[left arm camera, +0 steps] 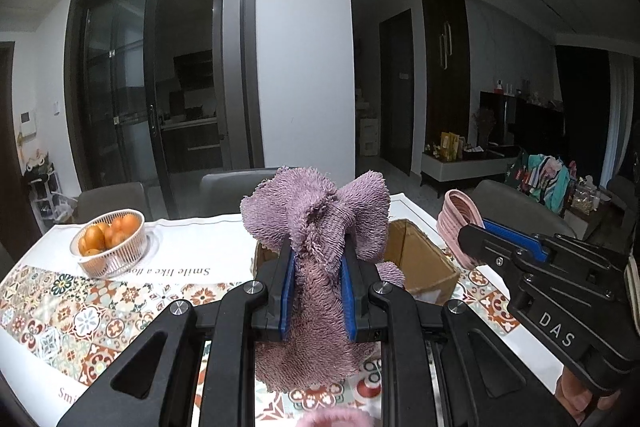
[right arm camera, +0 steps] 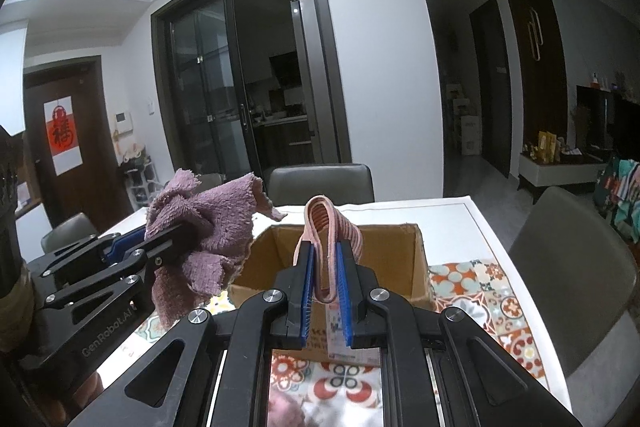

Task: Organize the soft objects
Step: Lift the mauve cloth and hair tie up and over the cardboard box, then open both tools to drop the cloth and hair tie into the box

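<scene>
My left gripper (left arm camera: 318, 259) is shut on a fluffy purple towel (left arm camera: 320, 211), which bunches above the blue pads and hangs down below them. In the right wrist view the same purple towel (right arm camera: 200, 235) hangs from the left gripper (right arm camera: 176, 231) at the left. My right gripper (right arm camera: 325, 255) is shut on a folded pink ribbed cloth (right arm camera: 326, 227) that stands up between its pads. The left wrist view shows this pink cloth (left arm camera: 456, 219) at the right gripper (left arm camera: 476, 231). Both are held above an open cardboard box (right arm camera: 384, 247), whose flaps (left arm camera: 420, 259) stand just behind the towel.
A white basket of oranges (left arm camera: 110, 239) sits at the table's left. The table (left arm camera: 80, 319) has a patterned cloth over it. Grey chairs (right arm camera: 320, 183) stand along the far side and the right side (right arm camera: 572, 267). Something pink and fuzzy (left arm camera: 332, 419) shows at the bottom edge.
</scene>
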A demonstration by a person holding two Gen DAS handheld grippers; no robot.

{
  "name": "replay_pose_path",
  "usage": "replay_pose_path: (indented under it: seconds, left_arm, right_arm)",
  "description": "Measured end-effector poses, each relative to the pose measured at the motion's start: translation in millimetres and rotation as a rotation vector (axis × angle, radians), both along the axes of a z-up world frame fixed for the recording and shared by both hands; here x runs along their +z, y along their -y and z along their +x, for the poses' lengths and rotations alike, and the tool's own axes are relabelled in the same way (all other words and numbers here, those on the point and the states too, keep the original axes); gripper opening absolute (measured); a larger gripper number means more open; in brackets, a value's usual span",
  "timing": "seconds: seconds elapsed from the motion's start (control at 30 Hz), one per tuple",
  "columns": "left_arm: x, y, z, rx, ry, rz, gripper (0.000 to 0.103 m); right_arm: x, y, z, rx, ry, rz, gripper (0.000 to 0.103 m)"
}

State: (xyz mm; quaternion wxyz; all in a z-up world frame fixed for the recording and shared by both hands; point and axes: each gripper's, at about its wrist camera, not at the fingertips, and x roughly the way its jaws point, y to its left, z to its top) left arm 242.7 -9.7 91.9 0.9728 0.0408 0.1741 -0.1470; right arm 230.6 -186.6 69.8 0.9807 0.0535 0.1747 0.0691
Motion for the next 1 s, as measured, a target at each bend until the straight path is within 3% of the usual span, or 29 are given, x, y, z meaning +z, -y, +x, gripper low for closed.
replay_pose_path:
  seconds: [0.5,1.0]
  left_arm:
    - [-23.3,20.6,62.6,0.003,-0.034,0.039,0.021]
    - [-62.3,55.4,113.5,-0.023,-0.160,0.079,0.025]
  right_arm:
    - [-15.9,10.3,56.0,-0.014,-0.039,-0.011,0.013]
    - [-46.3,21.2,100.8,-0.025,-0.154,-0.002,0.013]
